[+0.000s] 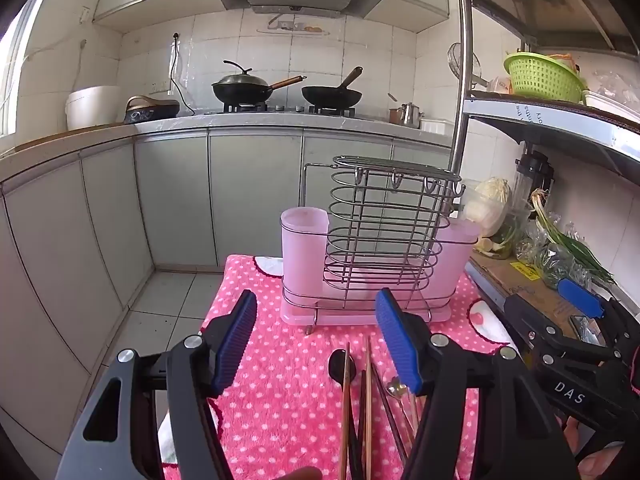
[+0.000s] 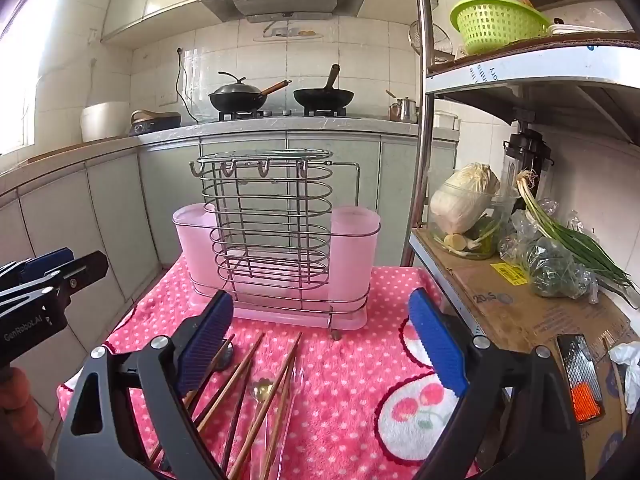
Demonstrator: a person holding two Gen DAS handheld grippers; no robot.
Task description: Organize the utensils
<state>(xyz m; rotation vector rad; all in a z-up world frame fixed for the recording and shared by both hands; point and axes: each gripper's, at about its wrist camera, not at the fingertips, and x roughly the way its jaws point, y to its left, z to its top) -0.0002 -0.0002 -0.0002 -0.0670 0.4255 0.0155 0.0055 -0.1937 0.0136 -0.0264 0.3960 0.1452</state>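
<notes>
A wire utensil rack (image 1: 380, 236) with pink plastic cups (image 1: 304, 248) stands on a pink polka-dot cloth (image 1: 280, 392); it also shows in the right wrist view (image 2: 272, 236). Several wooden chopsticks (image 1: 346, 408) (image 2: 244, 372), a dark spoon (image 1: 340, 364) and a small gold spoon (image 2: 262, 390) lie loose on the cloth in front of the rack. My left gripper (image 1: 316, 344) is open and empty, above the chopsticks. My right gripper (image 2: 320, 344) is open and empty, just right of the utensils.
A metal shelf unit stands at the right with a cabbage (image 2: 464, 200), green onions (image 2: 576, 244), cardboard (image 2: 532, 312) and a green basket (image 2: 496, 20). The kitchen counter with two woks (image 2: 240, 98) lies behind. The tiled floor (image 1: 160, 312) drops off left of the cloth.
</notes>
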